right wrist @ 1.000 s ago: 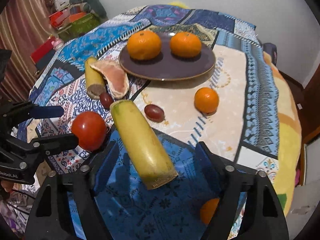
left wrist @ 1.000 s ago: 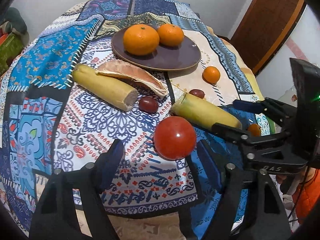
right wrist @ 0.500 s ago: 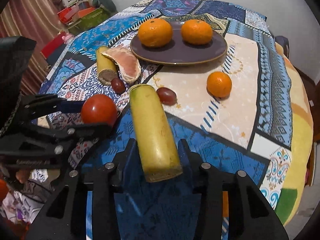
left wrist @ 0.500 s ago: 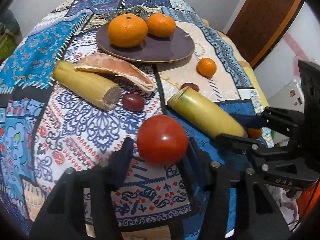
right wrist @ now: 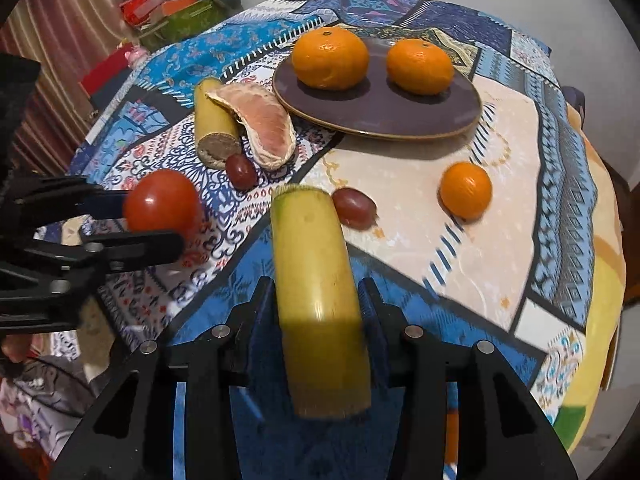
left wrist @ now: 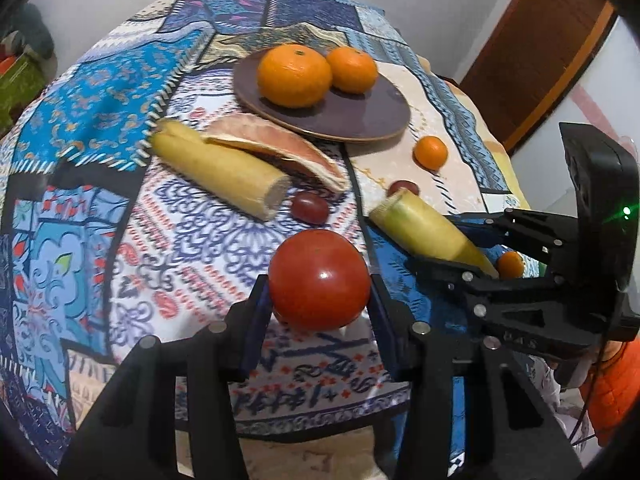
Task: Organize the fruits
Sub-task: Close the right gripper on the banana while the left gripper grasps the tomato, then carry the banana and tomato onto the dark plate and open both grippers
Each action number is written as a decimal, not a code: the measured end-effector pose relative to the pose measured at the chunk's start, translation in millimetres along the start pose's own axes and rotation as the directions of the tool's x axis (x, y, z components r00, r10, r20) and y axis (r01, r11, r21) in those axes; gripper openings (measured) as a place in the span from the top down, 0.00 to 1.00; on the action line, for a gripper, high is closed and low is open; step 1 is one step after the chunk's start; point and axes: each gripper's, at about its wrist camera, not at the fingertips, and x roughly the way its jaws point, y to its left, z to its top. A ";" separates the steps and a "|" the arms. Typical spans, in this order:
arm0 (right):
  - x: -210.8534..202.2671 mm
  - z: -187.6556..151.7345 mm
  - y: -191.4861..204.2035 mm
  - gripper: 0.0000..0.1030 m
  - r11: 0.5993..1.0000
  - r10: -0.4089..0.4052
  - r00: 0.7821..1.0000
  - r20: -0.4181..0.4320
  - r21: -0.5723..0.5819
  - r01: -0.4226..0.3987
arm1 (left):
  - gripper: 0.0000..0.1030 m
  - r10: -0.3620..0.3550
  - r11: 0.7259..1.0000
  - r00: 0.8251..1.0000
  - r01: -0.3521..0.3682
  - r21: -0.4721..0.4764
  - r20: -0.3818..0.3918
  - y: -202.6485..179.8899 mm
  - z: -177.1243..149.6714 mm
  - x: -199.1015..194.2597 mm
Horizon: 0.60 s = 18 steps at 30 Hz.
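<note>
My left gripper [left wrist: 318, 300] is shut on a red tomato [left wrist: 319, 279] and holds it just above the patterned cloth; the tomato also shows in the right wrist view [right wrist: 162, 201]. My right gripper [right wrist: 318, 312] is shut on a yellow-green banana piece [right wrist: 318, 280], also seen in the left wrist view [left wrist: 428, 230]. A dark plate [right wrist: 400, 114] at the back holds two oranges [right wrist: 330, 58] [right wrist: 420, 66]. A second banana piece [right wrist: 212, 120], a pomelo slice [right wrist: 260, 124], two grapes [right wrist: 240, 170] [right wrist: 354, 208] and a small orange [right wrist: 466, 190] lie on the cloth.
Another small orange [left wrist: 510, 265] lies near the table's right edge behind my right gripper. The cloth-covered table [left wrist: 92, 128] drops off at the near edge. Boxes and clutter [right wrist: 168, 8] stand beyond the far left. A wooden door [left wrist: 540, 40] is at the right.
Both grippers closed: the left on the tomato, the right on the banana piece. Both now appear raised slightly off the cloth.
</note>
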 end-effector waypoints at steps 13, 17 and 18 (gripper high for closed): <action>-20.9 2.2 -0.1 0.66 0.997 0.041 0.996 0.083 0.056 -0.046 | 0.54 0.026 0.999 0.998 -0.025 -0.023 0.058 12.0 10.7 -18.7; -36.9 9.2 -1.4 0.67 0.997 0.039 0.990 0.133 0.057 -0.047 | 0.54 0.028 1.000 0.996 -0.026 -0.016 0.085 10.0 21.2 -25.8; -39.4 11.8 -3.0 0.67 0.997 0.038 0.989 0.143 0.059 -0.047 | 0.54 0.028 1.000 0.996 -0.026 -0.015 0.091 8.8 23.3 -26.8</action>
